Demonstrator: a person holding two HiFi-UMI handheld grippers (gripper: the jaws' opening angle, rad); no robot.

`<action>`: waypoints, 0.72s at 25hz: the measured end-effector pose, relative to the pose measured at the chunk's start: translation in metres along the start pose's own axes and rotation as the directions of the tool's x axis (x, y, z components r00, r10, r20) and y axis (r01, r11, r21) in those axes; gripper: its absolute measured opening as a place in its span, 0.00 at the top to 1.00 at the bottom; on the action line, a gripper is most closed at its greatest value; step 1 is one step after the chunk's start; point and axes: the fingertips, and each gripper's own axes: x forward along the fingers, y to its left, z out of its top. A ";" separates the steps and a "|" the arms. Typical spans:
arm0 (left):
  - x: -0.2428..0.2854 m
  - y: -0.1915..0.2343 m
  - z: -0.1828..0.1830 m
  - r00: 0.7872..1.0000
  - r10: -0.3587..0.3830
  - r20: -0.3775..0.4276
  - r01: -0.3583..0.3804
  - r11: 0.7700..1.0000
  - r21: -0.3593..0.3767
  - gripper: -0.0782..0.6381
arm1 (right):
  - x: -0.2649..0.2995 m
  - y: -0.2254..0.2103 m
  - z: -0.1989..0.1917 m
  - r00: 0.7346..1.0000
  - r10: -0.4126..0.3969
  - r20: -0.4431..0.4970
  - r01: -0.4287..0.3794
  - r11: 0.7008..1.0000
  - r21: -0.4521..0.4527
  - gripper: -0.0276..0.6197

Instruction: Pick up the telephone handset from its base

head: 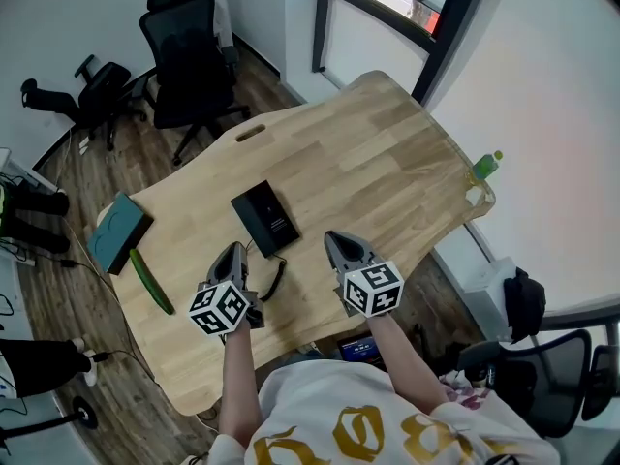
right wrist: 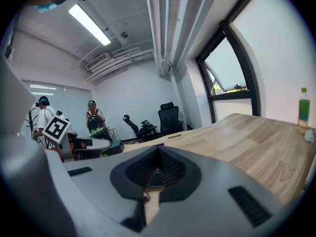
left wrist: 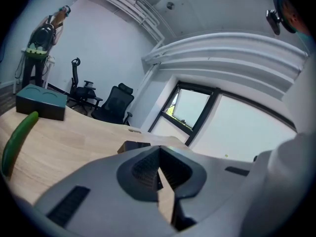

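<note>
- Head view: the flat black rectangular telephone is lying on the pale wooden table, just ahead of both grippers. The left gripper is hovering near its near end and the right gripper off its near-right corner, and neither is touching it.
- Head view, the step in hand: the reach is not yet finished. Doing it well probably means spreading one gripper's jaws first and turning them across the handset. They should then close at its middle and lift straight up, so that the cord is not dragging the base along.
- Head view, orientation: the telephone's long axis is running from far-left to near-right. Its near end is pointing toward the person, and a black coiled cord is trailing from there. The handset cannot be told apart from the base here.
- Left gripper view: the left gripper's jaws are meeting at their tips with nothing between them. The telephone's dark edge is showing just beyond them. A long green cucumber and a teal box are lying well off to the left.
- Right gripper view: the right gripper's jaws are likewise pressed together and empty. A dark shape, probably the telephone, is peeking through the gap below the tips.
</note>
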 end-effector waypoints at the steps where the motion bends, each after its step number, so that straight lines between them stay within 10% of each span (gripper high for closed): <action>1: 0.004 0.000 0.001 1.000 -0.008 -0.002 0.008 1.000 0.004 0.88 | 0.001 -0.002 0.001 1.000 -0.001 0.008 0.001 0.999 0.036 0.95; 18: 0.013 0.012 -0.003 1.000 -0.010 -0.004 0.010 1.000 -0.007 0.88 | 0.020 -0.008 0.009 1.000 0.015 0.010 -0.015 0.999 0.053 0.95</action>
